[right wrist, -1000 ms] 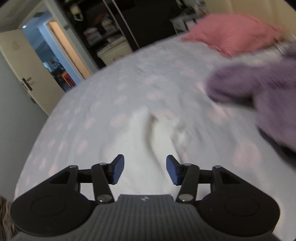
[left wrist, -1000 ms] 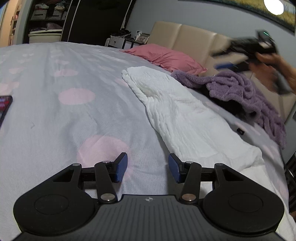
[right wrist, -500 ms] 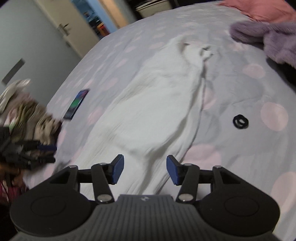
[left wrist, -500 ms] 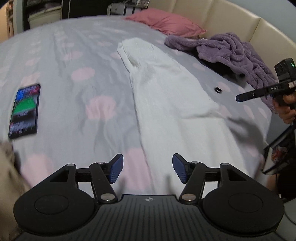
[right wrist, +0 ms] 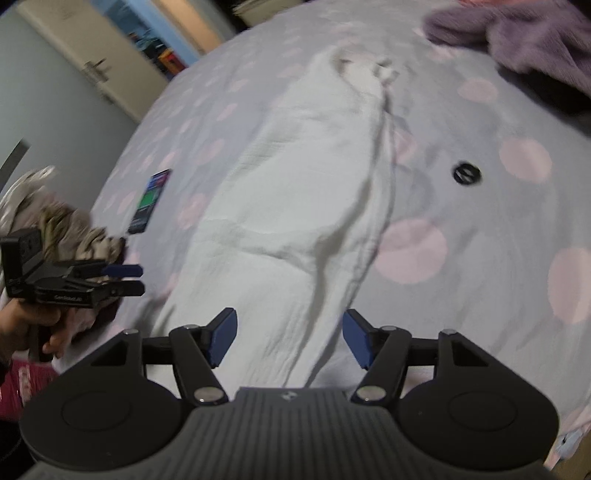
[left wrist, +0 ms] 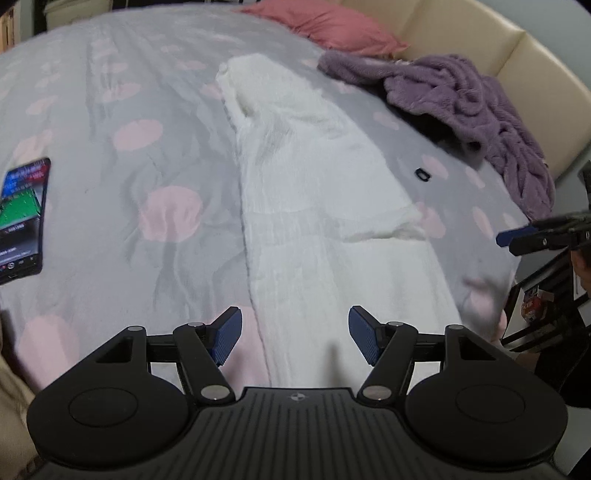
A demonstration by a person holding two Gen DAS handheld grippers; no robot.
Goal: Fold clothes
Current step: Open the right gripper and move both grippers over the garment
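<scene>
A long white garment [left wrist: 317,192] [right wrist: 295,206] lies folded lengthwise down the middle of the grey bedspread with pink dots [left wrist: 129,110]. My left gripper [left wrist: 295,339] hovers above the garment's near end, jaws opening, nothing between the blue pads. My right gripper [right wrist: 288,339] hangs over the same end from the other side, jaws also opening and empty. Each gripper shows in the other's view: the right gripper [left wrist: 517,236] at the bed's right edge, the left gripper [right wrist: 122,280] at the left, held by a hand [right wrist: 33,332].
A lit phone [left wrist: 22,221] [right wrist: 149,201] lies on the bedspread left of the garment. A purple fuzzy blanket [left wrist: 461,103] and a pink pillow [left wrist: 325,26] sit near the beige headboard [left wrist: 480,40]. A small black ring [right wrist: 466,172] lies right of the garment. Crumpled clothes [right wrist: 55,221] sit at the bed's left.
Both grippers have drawn back to the garment's near end and tilted down. The right one swept a long way from near the purple blanket. Both jaws stand wider than before.
</scene>
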